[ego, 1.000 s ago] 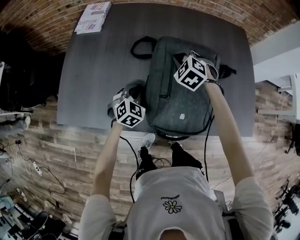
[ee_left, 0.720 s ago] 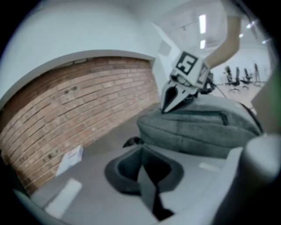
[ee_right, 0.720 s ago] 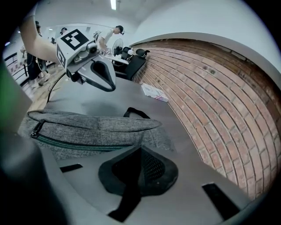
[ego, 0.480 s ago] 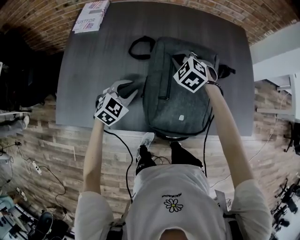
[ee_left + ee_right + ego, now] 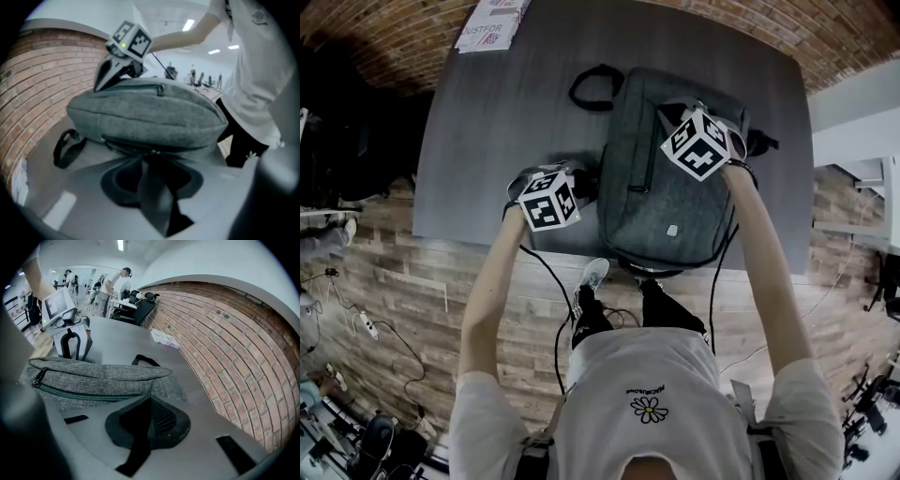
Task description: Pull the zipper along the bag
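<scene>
A brick wall backs the room, and the dark worktop fills the head view's upper half. The grey bag lies centre-right, its long axis running top to bottom. The right tool, clenched, sits at its upper right corner. The left tool, jaws just opened and empty, faces the bag's left edge, nearest the zipper.

The left arm stretches toward one o'clock, and the left gripper tips downward, its jaws just opening and now wide apart (nothing pinched between them). The right arm reaches toward eleven o'clock; the right gripper also tips downward, jaws pressed together.
</scene>
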`<state>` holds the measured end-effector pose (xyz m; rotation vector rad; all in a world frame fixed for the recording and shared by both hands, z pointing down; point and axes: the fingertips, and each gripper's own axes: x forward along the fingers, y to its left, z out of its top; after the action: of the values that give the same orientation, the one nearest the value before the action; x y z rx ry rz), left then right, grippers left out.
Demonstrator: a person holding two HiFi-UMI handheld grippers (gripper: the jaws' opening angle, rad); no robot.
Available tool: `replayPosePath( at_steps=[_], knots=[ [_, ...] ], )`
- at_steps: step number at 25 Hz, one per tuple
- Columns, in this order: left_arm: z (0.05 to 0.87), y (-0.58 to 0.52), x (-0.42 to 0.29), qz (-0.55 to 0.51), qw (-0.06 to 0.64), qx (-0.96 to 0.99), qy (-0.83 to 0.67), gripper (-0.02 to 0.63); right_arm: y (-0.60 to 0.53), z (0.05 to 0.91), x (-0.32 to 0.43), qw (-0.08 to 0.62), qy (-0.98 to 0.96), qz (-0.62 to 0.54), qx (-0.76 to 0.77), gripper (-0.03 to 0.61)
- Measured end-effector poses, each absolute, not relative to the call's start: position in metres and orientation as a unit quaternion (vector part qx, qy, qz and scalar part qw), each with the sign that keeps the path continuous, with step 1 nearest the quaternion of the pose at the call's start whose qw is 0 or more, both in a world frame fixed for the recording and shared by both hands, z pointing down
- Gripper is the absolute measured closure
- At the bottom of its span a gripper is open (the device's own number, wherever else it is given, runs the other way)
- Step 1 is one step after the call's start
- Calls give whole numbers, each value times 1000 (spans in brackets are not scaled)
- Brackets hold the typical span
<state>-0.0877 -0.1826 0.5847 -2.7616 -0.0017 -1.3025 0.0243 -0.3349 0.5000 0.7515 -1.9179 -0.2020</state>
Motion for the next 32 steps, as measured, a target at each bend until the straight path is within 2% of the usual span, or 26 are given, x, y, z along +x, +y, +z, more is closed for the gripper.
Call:
replayPosePath(
  at_steps=[5,6,10,12,18,23,32],
  knots=[
    [589,-176,-81,-452,-27,-888,-82,536,-336,502,26,513,-796,-80,312,589],
    [588,-174,-82,-447,-34,-890,-85,572,-336,503,26,512,-797,-78,312,589],
    [584,-175,-89,-410,-38,-911,-38,583,-337,502,25,509,-798,-76,314,589],
    [583,-176,-93,-399,-29,-917,-2,606,-336,502,25,510,-797,-77,315,589],
    [583,-195,-98,-412,101,-897,127,606,-335,501,23,509,-796,-84,317,589],
    [584,-253,-81,-401,63,-876,261,603,-330,502,23,504,-803,-94,305,589],
    [587,-275,-70,-416,52,-878,231,594,-330,503,21,496,-810,-86,300,589]
  ],
)
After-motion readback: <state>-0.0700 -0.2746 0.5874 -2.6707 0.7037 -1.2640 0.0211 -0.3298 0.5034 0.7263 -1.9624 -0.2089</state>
